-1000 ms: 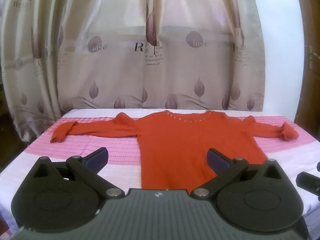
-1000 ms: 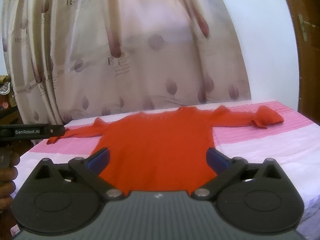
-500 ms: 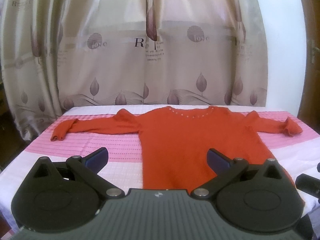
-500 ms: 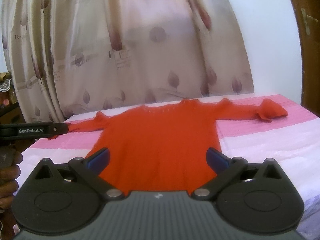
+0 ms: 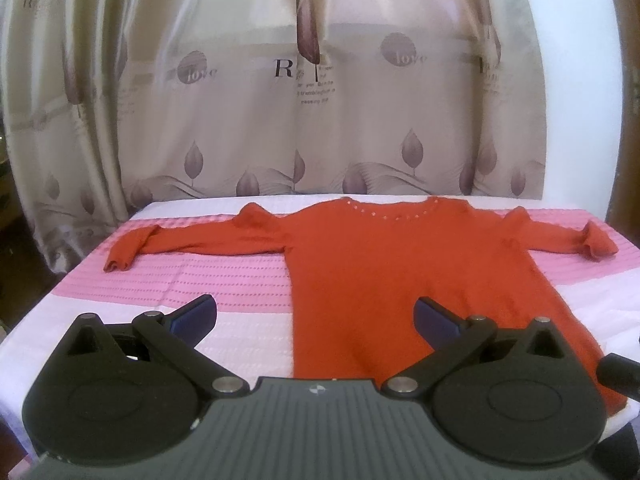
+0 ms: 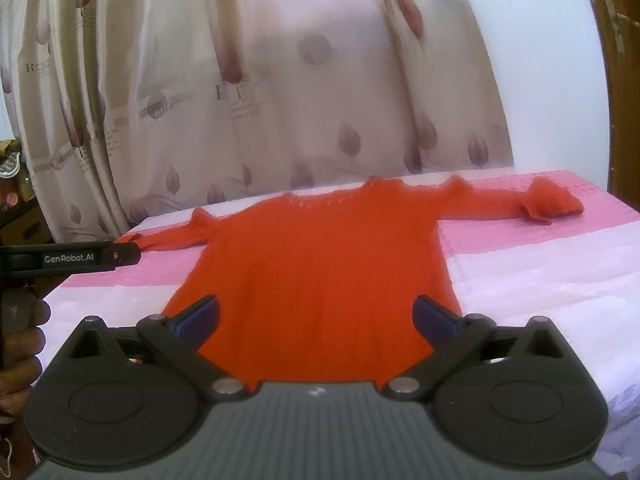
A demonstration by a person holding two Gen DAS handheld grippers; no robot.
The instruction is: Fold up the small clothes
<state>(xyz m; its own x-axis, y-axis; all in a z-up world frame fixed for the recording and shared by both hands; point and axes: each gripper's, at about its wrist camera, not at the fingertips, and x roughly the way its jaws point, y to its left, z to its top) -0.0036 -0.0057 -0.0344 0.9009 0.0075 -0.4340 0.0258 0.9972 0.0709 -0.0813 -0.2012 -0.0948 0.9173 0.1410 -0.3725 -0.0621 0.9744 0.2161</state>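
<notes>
A small red long-sleeved sweater (image 5: 400,272) lies flat on a bed, neck toward the curtain, both sleeves spread out sideways. It also shows in the right wrist view (image 6: 320,264). My left gripper (image 5: 316,314) is open and empty, held above the near hem, over the sweater's left edge. My right gripper (image 6: 316,314) is open and empty, above the hem, with the sweater body between its fingers in view. The left gripper's side shows at the left edge of the right wrist view (image 6: 72,259).
The bed has a pink and white striped cover (image 5: 224,280). A patterned beige curtain (image 5: 280,100) hangs behind the bed. A white wall (image 6: 540,80) and a brown door frame (image 6: 624,100) stand at the right.
Both grippers have shifted slightly forward and toward the right; the sweater sits a little further left in both views. Both grippers stay open. The sweater has not moved.
</notes>
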